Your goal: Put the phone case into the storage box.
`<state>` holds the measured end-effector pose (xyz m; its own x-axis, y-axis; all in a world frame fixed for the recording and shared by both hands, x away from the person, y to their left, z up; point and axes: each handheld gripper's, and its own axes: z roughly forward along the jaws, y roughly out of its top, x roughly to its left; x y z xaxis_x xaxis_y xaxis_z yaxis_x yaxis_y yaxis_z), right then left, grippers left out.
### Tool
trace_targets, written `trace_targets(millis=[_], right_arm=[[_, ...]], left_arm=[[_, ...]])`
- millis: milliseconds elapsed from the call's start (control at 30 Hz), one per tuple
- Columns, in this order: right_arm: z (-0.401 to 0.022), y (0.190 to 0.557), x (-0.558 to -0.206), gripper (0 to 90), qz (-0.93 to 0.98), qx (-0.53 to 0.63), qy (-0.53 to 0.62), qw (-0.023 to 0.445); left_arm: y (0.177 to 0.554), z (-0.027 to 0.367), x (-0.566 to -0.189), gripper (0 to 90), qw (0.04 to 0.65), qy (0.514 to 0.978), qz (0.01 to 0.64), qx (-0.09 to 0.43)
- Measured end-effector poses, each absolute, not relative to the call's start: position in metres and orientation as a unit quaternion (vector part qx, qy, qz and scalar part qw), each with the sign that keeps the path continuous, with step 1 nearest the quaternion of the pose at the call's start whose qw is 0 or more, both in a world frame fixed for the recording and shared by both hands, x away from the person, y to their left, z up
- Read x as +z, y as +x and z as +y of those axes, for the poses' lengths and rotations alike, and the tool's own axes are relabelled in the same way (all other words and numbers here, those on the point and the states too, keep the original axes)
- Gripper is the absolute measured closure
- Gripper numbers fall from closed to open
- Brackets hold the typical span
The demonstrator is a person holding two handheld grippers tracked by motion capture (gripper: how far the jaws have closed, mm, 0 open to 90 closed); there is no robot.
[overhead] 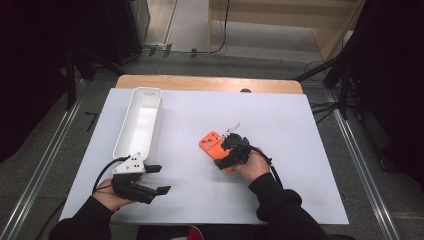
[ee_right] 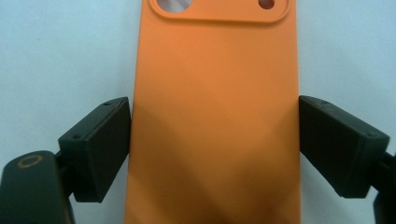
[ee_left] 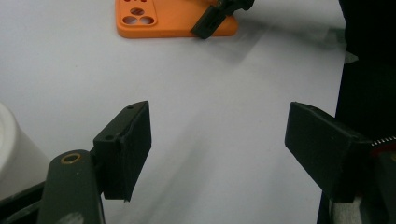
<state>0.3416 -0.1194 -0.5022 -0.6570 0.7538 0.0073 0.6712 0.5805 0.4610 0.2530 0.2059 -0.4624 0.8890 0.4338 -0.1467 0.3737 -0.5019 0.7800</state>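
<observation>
Between the right gripper (ee_right: 215,149) jaws: orange phone case (ee_right: 215,116) flat on the counter (overhead: 280,115), pads touching both long edges, grasping it. Left gripper (ee_left: 219,149) jaws released, nothing between.

In the high view, the near end of the orange phone case (overhead: 212,145) is hidden under the right gripper (overhead: 231,150). In the right gripper view, the case (ee_right: 215,116) is cut off at top and bottom, and pad contact cannot be judged. The white tray (ee_left: 14,154) is cropped at the left edge.
</observation>
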Motion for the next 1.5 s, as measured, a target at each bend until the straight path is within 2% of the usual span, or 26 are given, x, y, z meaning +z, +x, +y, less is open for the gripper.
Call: trace_targets(millis=[633, 967, 1267, 1367, 1500], right_arm=[[-0.122, 0.343, -0.501, 14.6, 0.883, 0.222, 0.403, 0.089], [-0.139, 0.351, -0.497, 14.6, 0.863, 0.264, 0.429, 0.032], [-0.15, 0.351, -0.488, 14.6, 0.844, 0.311, 0.437, 0.0], [-0.152, 0.349, -0.484, 14.6, 0.843, 0.308, 0.441, 0.007], [-0.157, 0.348, -0.482, 14.6, 0.835, 0.323, 0.445, -0.008]], left_arm=[[0.253, 0.206, -0.463, 23.4, 0.438, 0.868, 0.233, 0.031], [0.253, 0.204, -0.461, 23.8, 0.442, 0.865, 0.236, 0.025], [0.253, 0.201, -0.459, 23.5, 0.455, 0.853, 0.256, 0.012], [0.253, 0.2, -0.457, 23.5, 0.464, 0.846, 0.262, 0.012], [0.253, 0.197, -0.454, 23.5, 0.473, 0.84, 0.266, 0.008]])
